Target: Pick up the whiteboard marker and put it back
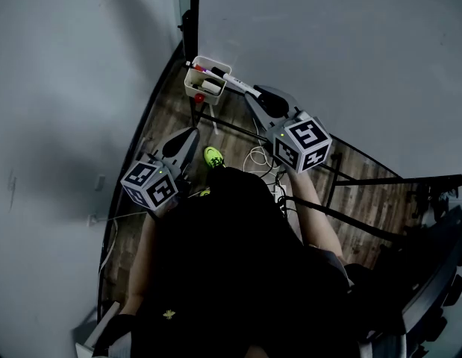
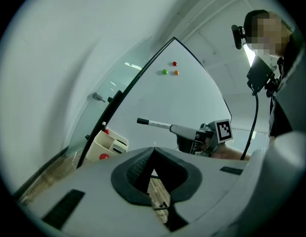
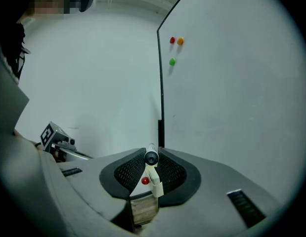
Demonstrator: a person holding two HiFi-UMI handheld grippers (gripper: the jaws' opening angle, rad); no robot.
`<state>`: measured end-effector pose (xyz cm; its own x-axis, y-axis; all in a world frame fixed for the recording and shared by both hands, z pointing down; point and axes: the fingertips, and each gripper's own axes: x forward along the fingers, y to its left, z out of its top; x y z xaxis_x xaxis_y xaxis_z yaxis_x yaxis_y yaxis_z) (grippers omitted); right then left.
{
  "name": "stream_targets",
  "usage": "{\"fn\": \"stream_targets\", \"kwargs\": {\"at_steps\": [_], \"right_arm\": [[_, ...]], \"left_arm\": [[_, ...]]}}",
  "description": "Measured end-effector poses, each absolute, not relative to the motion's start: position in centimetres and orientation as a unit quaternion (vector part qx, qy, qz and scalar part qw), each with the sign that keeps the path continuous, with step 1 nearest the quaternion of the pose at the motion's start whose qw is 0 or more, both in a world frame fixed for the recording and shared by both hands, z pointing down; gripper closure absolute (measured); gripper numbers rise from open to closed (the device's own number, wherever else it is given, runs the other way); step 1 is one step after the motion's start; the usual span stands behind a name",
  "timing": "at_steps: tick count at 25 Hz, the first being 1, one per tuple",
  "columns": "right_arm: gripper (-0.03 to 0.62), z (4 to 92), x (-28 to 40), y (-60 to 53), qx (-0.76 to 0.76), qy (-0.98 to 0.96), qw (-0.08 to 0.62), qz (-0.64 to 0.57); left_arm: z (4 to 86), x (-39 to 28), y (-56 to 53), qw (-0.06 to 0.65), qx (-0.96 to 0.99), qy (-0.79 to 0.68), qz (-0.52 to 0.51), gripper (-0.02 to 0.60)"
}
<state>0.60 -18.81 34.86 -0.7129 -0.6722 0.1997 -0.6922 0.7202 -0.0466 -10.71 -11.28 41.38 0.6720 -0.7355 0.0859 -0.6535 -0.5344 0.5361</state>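
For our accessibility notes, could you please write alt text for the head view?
Seen from above, the right gripper holds a whiteboard marker in its jaws, pointing it toward a white tray at the lower corner of the whiteboard. The left gripper hangs empty, jaws together, beside the person, over a wood floor.

We have open air between the wall (image 1: 66, 88) and the whiteboard (image 1: 328, 43). The holder (image 1: 216, 63) near our whiteboard marker (image 1: 238, 84) is crowded with pens (image 1: 210, 86), and black stand legs (image 1: 231, 124) cross the floor (image 1: 163, 118) below.
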Motion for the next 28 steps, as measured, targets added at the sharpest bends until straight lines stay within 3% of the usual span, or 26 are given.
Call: {"fn": "stream_targets", "kwargs": {"at_steps": [28], "right_arm": [[0.511,40.0,-0.9,-24.8,0.343,-0.923,0.151,0.088]], "left_arm": [[43.7,-11.7,-13.6,0.319,0.844,-0.426,-0.062,0.549]]}}
